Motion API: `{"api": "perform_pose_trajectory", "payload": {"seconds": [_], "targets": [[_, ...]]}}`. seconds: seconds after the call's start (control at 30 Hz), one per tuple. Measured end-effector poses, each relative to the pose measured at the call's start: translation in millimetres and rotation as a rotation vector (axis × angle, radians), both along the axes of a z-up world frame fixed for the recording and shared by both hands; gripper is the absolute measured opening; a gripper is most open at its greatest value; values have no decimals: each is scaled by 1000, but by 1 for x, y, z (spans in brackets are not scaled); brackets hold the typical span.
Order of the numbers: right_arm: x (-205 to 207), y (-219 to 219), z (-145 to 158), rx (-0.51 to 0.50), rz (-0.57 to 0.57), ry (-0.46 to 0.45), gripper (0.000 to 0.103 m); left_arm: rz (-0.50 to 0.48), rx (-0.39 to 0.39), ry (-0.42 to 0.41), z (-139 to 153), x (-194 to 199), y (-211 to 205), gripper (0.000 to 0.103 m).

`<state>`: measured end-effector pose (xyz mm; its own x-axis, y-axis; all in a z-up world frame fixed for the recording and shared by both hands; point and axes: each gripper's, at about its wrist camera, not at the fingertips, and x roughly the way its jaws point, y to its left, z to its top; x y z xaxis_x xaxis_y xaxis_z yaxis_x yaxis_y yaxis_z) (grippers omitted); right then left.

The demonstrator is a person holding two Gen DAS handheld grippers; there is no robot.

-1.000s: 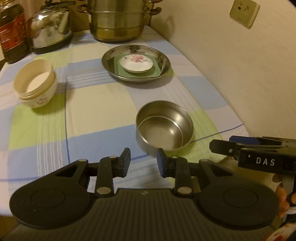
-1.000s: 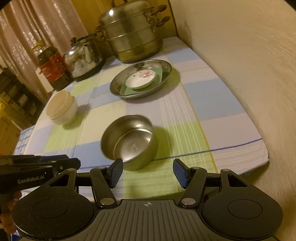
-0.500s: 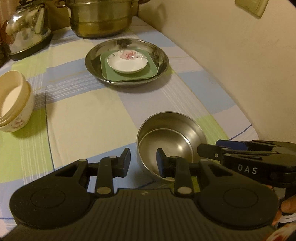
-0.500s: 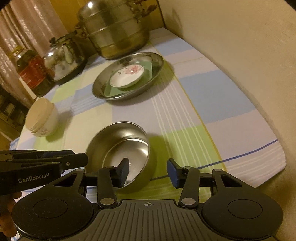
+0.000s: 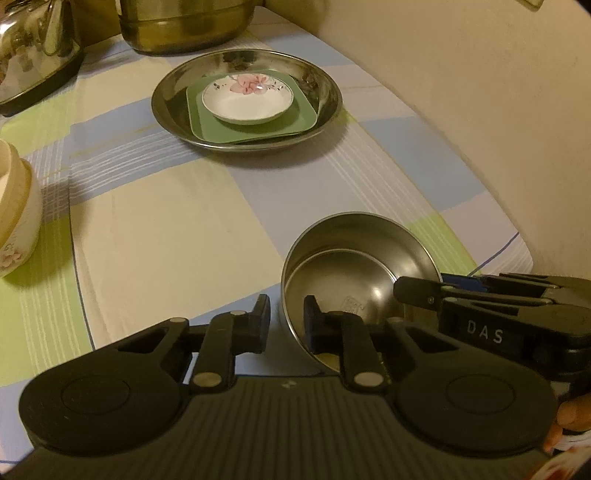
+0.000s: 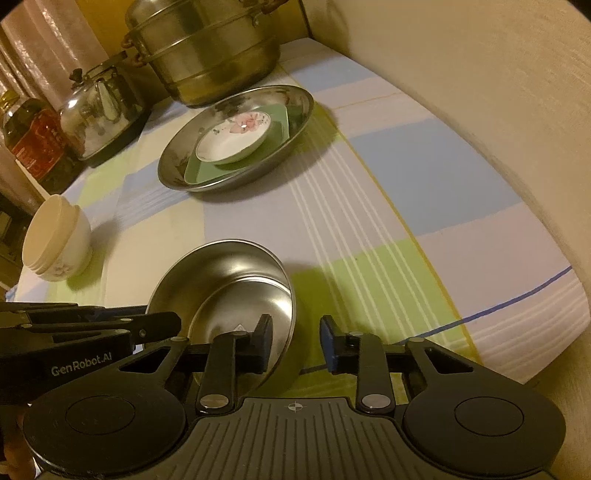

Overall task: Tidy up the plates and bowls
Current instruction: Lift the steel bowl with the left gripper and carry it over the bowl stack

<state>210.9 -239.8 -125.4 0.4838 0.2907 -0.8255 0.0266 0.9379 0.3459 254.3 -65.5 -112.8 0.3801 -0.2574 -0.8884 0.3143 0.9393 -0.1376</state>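
A steel bowl (image 5: 354, 266) (image 6: 236, 280) sits near the table's front edge. My left gripper (image 5: 286, 321) is open and straddles the bowl's left rim, one finger inside, one outside. My right gripper (image 6: 295, 338) is open and straddles the bowl's right rim the same way. Farther back, a wide steel plate (image 5: 321, 85) (image 6: 299, 99) holds a green square plate (image 5: 295, 122) (image 6: 279, 110) with a small white flowered dish (image 5: 247, 98) (image 6: 232, 142) on top. Stacked cream bowls (image 5: 11, 218) (image 6: 55, 240) stand at the left.
A large steel steamer pot (image 6: 207, 55) (image 5: 188, 26), a kettle (image 6: 99, 107) (image 5: 33, 51) and an oil bottle (image 6: 31, 136) stand at the back. The wall (image 6: 480, 92) runs close along the right. The checked tablecloth (image 5: 177, 229) ends just right of the bowl.
Both grippers have moved forward and down onto the steel bowl. Each now has one finger inside its rim, where before both were short of it.
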Motion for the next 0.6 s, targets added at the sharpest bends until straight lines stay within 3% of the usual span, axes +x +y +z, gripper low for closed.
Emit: {"api": "perform_pose_trajectory", "payload": {"seconds": [0.2,0.3,0.6], "targets": [[3,4,-1,-14,-8,8,15,-14,2,2,-1,1,-1,11],[4,6,0,-22,-9,9,14,-26,1,-6,0,1,-1,7],[5,10,1,-49,9,14,11,-24,-4,-11,1,-2,2,6]]}}
